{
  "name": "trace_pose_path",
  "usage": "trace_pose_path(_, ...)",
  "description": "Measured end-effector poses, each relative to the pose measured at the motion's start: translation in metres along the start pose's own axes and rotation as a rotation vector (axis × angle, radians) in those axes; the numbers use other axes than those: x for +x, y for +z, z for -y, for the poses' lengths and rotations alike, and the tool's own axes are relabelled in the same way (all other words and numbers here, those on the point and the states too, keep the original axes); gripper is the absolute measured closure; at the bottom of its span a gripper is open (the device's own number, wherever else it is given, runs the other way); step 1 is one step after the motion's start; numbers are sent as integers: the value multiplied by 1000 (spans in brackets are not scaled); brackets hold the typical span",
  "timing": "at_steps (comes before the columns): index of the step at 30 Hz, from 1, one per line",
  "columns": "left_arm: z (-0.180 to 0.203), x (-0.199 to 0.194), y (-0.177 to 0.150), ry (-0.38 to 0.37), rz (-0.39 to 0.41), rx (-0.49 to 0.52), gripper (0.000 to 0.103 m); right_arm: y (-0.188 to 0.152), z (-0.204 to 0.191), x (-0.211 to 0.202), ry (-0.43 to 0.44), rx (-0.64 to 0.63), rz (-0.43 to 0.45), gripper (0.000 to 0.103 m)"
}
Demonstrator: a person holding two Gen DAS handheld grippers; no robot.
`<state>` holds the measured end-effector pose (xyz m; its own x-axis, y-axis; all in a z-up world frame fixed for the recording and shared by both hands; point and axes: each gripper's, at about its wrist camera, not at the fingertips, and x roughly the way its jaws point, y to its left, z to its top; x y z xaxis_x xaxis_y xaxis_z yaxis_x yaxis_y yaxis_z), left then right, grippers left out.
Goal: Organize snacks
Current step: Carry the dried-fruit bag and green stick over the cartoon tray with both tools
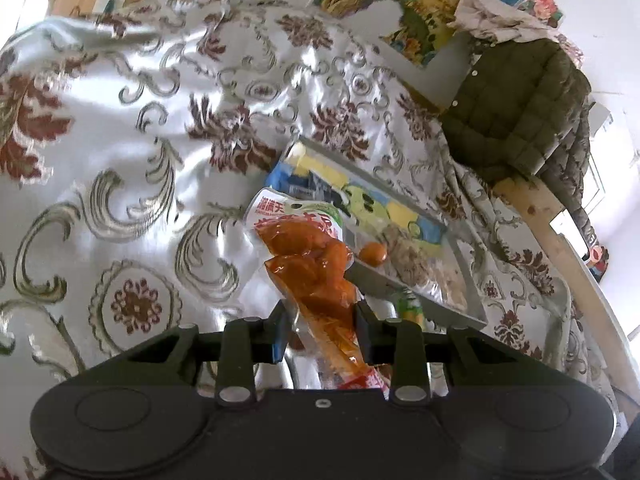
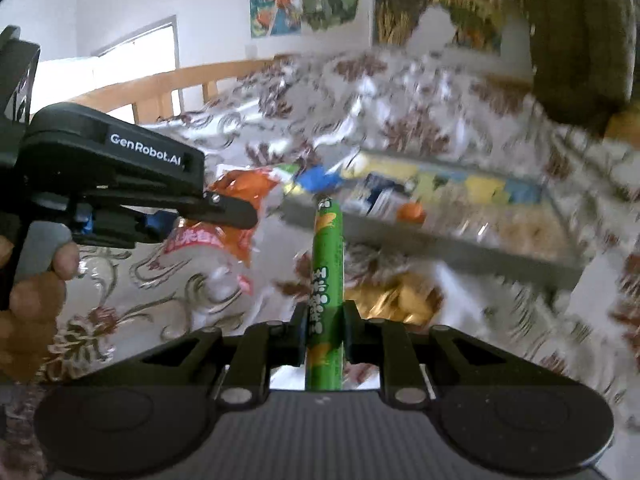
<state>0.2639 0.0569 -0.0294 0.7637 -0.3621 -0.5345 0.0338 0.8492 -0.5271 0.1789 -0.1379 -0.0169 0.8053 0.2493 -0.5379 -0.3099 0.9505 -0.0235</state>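
My left gripper [image 1: 322,330] is shut on an orange snack packet [image 1: 316,272] and holds it above the cloth, just left of the grey tray [image 1: 464,304]. The same packet [image 2: 236,216] and the left gripper [image 2: 216,216] show at the left of the right wrist view. My right gripper [image 2: 325,332] is shut on a green snack stick [image 2: 326,272] that points toward the tray [image 2: 420,240]. The tray holds a blue and yellow packet [image 1: 320,184], a small orange snack [image 1: 373,254] and pale snacks [image 1: 412,256]. The right wrist view is blurred.
A silver floral cloth [image 1: 140,140] covers the table. A dark green padded jacket [image 1: 516,108] hangs over a wooden chair [image 1: 536,216] at the right. A gold wrapped snack [image 2: 400,300] lies on the cloth in front of the tray. Pictures [image 1: 400,4] hang on the wall.
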Motion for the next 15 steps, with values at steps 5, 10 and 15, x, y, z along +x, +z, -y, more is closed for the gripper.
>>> trace_pose_path(5,6,10,14,-29,54,42,67,10,13,8,-45,41,19,84)
trace_pose_path(10,9,31,27,-17,87,33,67,18,28,16,-78,74,49,84)
trace_pose_path(15,11,52,41,-13,106,18,67,32,43,27,-117,88,81,84)
